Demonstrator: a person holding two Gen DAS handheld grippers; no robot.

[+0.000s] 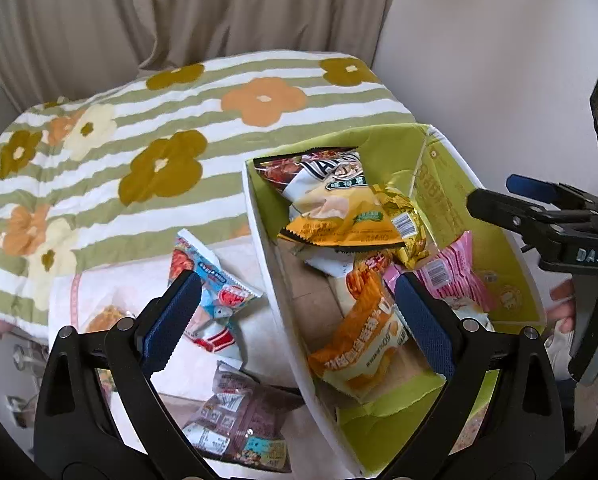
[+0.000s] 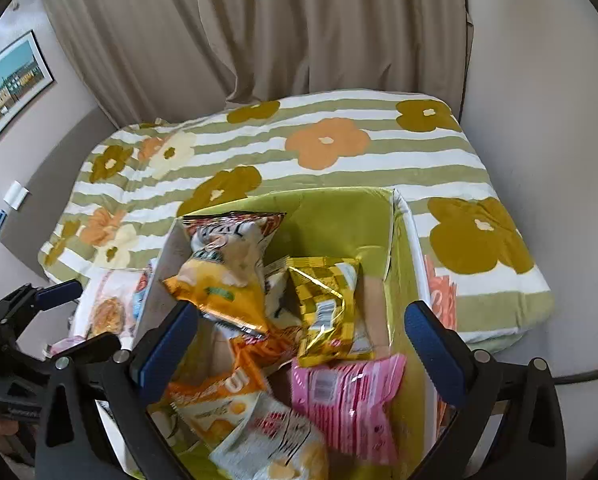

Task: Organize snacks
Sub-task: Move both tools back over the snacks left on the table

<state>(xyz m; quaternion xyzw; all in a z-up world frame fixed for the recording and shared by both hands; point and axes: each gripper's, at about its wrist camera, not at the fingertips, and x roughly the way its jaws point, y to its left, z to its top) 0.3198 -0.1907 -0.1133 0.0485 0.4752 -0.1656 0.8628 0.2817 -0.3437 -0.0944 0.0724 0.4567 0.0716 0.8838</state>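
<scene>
Fingers first: my left gripper (image 1: 295, 316) is spread wide and holds nothing, straddling the near white wall of the box (image 1: 277, 276), and my right gripper (image 2: 303, 344) is just as wide and empty, hanging over the box's contents. Nearest outside the box lies the dark reddish packet (image 1: 239, 416), and just beyond it the blue-and-red packet (image 1: 215, 300), both on the white cloth (image 1: 99, 292) to the left. I judge these two are what remains to go in. To do it well I would swing the left gripper off the wall and down over the reddish packet, pinch a crimped edge rather than its puffed middle, and lift clear of the wall before letting go. Inside, the orange bag (image 1: 359, 336), pink packet (image 2: 347, 400) and gold packet (image 2: 327, 304) already crowd the near end; the far end by the yellow bag (image 1: 335, 208) looks roomier. Beyond lies the flowered quilt (image 1: 139, 128).
</scene>
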